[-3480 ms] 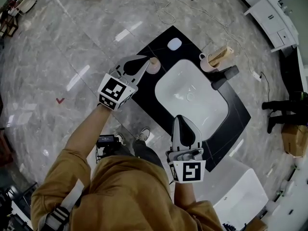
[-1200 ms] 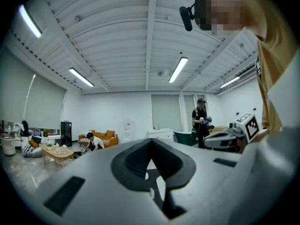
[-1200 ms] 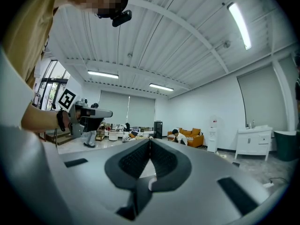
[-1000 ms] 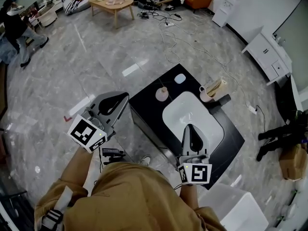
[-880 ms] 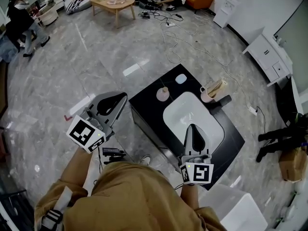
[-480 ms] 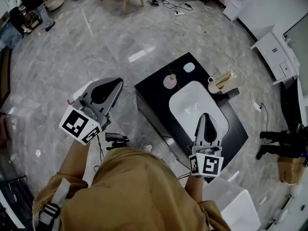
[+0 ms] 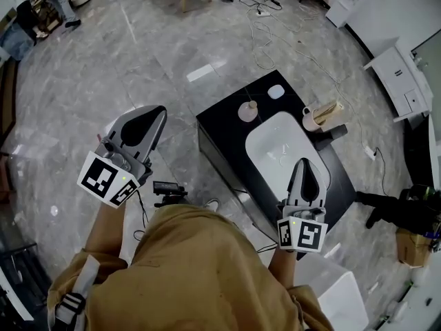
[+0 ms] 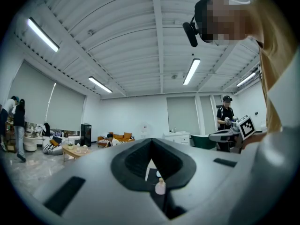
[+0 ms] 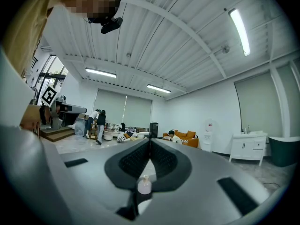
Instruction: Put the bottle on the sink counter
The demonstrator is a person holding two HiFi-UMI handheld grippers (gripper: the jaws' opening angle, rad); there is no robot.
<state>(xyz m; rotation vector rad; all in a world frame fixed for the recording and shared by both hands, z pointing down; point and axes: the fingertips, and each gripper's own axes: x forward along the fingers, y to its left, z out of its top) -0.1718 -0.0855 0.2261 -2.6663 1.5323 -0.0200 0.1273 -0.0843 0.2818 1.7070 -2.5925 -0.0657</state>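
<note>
The bottle (image 7: 248, 110), small, round and pinkish with a narrow neck, stands upright on the far left corner of the black sink counter (image 7: 220, 126). My left gripper (image 7: 160, 109) hangs over the floor to the left of the counter, well apart from the bottle, jaws shut and empty. My right gripper (image 7: 305, 161) is over the near end of the white basin (image 7: 282, 147), jaws together with nothing held. In the left gripper view the bottle (image 8: 160, 186) shows small beyond the closed left gripper (image 8: 151, 139). The right gripper view shows the bottle (image 9: 144, 185) below the closed right gripper (image 9: 150, 139).
On the counter's far end lie a white oval dish (image 7: 275, 92), a cup with items in it (image 7: 313, 120) and a black faucet (image 7: 337, 132). Cables (image 7: 275, 19) trail over the grey floor. A white cabinet (image 7: 396, 64) stands at the right, a white box (image 7: 337, 295) at the lower right.
In the oldest frame my left gripper was at the bottle on the counter; now it is drawn back over the floor. The bottle stays put. The right gripper has hardly moved.
</note>
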